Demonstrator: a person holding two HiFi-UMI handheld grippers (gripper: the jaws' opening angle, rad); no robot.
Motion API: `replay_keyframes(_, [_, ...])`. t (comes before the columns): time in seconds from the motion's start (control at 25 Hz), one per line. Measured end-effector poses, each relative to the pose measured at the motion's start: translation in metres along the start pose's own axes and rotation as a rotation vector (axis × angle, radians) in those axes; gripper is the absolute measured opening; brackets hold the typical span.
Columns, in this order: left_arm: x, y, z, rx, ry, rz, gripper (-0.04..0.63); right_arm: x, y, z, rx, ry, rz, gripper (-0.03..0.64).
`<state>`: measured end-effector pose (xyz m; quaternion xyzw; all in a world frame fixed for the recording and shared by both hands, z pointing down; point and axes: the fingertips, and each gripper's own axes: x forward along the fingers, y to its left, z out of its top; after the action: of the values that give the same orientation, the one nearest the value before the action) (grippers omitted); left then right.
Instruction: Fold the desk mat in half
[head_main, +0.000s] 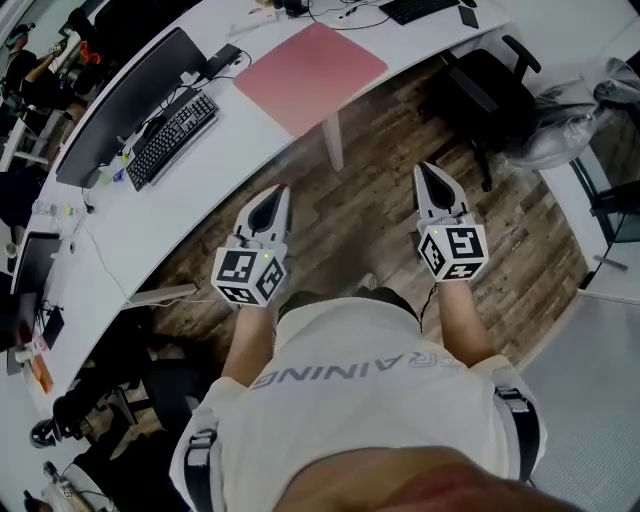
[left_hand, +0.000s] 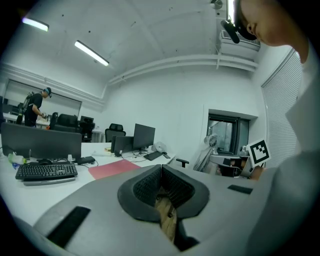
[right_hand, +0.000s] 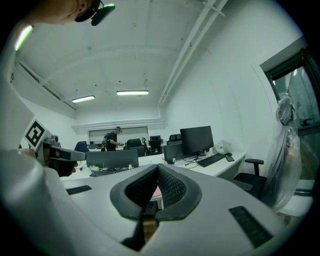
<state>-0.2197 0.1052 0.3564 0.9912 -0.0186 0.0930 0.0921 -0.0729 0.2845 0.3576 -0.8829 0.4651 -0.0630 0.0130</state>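
**Desk mat (head_main: 310, 72) unfolded, both tongs closed on nothing**

It lies pink and flat on the white desk (head_main: 205, 185), upper centre of the head view. I see my left gripper (head_main: 271, 197) and right gripper (head_main: 433, 177) at mid-frame over the wooden floor (head_main: 365, 225), well apart from the mat. Each has its jaws pressed together and empty.

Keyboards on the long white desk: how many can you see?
2. One keyboard sits left of the pink mat, by the big monitor; the other keyboard lies beyond the mat, at the picture's top edge. More may be hidden elsewhere.
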Motion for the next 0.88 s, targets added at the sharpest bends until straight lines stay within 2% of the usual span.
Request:
replay_keyframes(0.44, [0.058,-0.032,0.002,0.015,0.003,-0.071,0.032,-0.013,-0.041,-0.002,-0.006,-0.012,-0.031,0.023])
replay_keyframes(0.72, [0.109,-0.012,0.009,-0.012,-0.010,-0.102,0.032,0.022,-0.077,0.020,-0.074,-0.045,-0.090,0.023])
replay_keyframes(0.88, [0.147,-0.003,0.028,-0.004,-0.031,-0.115,0.032,0.049,-0.111,0.036,-0.064,-0.046,-0.119,0.023])
